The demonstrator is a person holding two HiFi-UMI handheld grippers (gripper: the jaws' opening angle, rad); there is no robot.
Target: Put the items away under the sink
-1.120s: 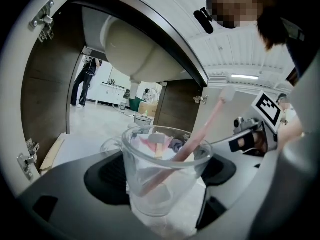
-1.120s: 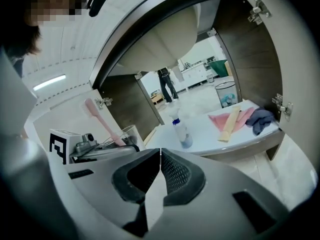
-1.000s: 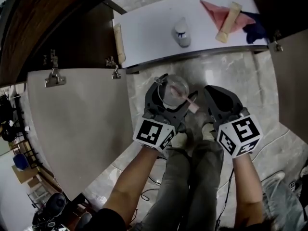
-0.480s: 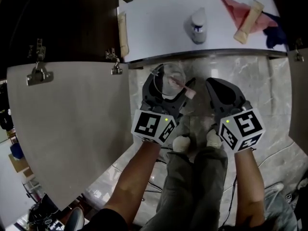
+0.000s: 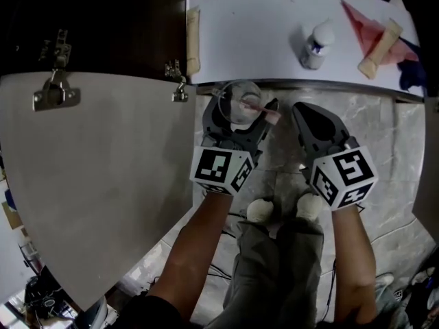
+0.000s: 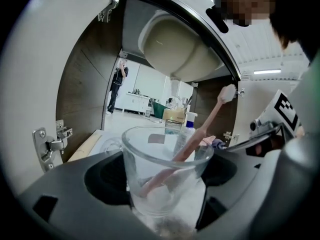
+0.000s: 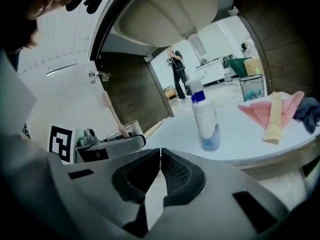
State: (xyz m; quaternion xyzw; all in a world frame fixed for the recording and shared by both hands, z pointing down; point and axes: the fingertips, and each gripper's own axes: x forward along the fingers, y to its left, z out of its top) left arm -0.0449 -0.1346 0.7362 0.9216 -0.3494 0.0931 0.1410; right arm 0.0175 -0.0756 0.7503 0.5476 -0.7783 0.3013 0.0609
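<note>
Gripping the glass cup (image 5: 241, 103): your left tongs (image 6: 165, 184) stand wide, one pad on either side of the cup's lower wall. That hold keeps it upright so nothing tips out.
Toothbrush (image 6: 202, 131): pink, leaning inside the cup with its head up and out past the rim. Only the upright hold keeps it in there.
Right tongs (image 7: 160, 154): closed tip to tip with nothing between them, just beside the left pair. You seem to be keeping them spare and clear of the cup.
Cabinet door (image 5: 96, 177): open at your left with its hinges (image 5: 177, 81) showing, so the way in is free.
Cabinet shelf (image 5: 247, 40): white, just beyond the cup. The cup hangs at the shelf's front edge and is not on it yet. The bare left stretch looks like your easiest landing spot.
Bottle (image 5: 317, 43): white with a blue cap, upright on the shelf, right of the cup's line.
Far right of the shelf: a beige tube (image 5: 379, 46) lies across a pink cloth (image 5: 360, 22), with a dark blue cloth (image 5: 413, 70) beside them.
Sink basin (image 6: 185, 49): it bulges down overhead, so you will likely want the brush head kept low going in.
</note>
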